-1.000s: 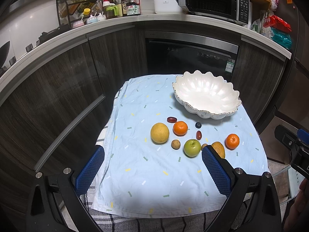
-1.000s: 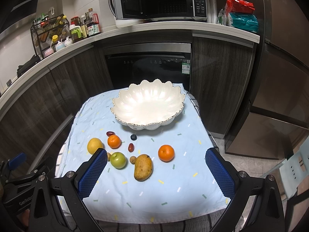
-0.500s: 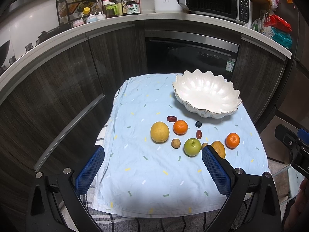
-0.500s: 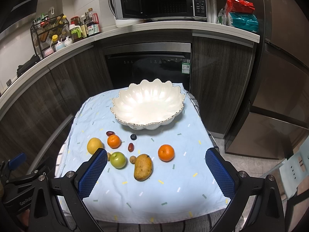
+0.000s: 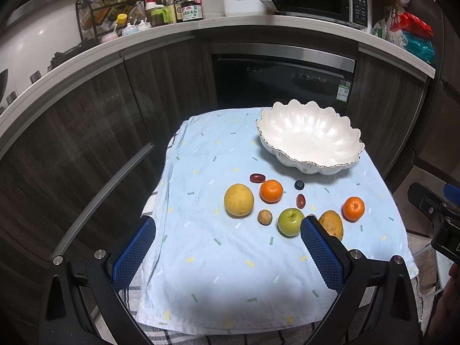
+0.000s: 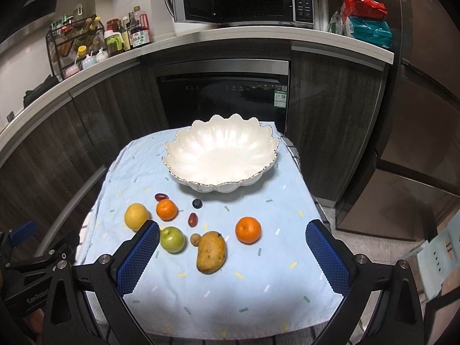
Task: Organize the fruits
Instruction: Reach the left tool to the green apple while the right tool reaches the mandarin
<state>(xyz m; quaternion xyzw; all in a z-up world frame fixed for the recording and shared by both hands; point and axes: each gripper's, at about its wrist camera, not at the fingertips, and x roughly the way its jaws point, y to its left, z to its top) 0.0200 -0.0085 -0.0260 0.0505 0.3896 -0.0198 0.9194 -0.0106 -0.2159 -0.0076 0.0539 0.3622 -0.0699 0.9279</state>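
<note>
Both grippers hover spread wide over the near edge, nothing grasped; fruits loose on the blue cloth.

Left gripper (image 5: 227, 247) and right gripper (image 6: 233, 253) are both released and empty. The white scalloped bowl (image 6: 201, 169) sits at the far right corner of the cloth (image 6: 230, 293), empty. Fruits cluster mid-cloth: yellow fruit (image 5: 239, 199), green apple (image 5: 290, 222), mango (image 6: 211, 251), two oranges, small dark ones, possibly grapes. The near half and far left corner are bare.

We see the white bowl (image 6: 221, 155) empty, a mango (image 6: 211, 251) and loose fruits before our right gripper's (image 6: 234, 258) wide-apart jaws.
</note>
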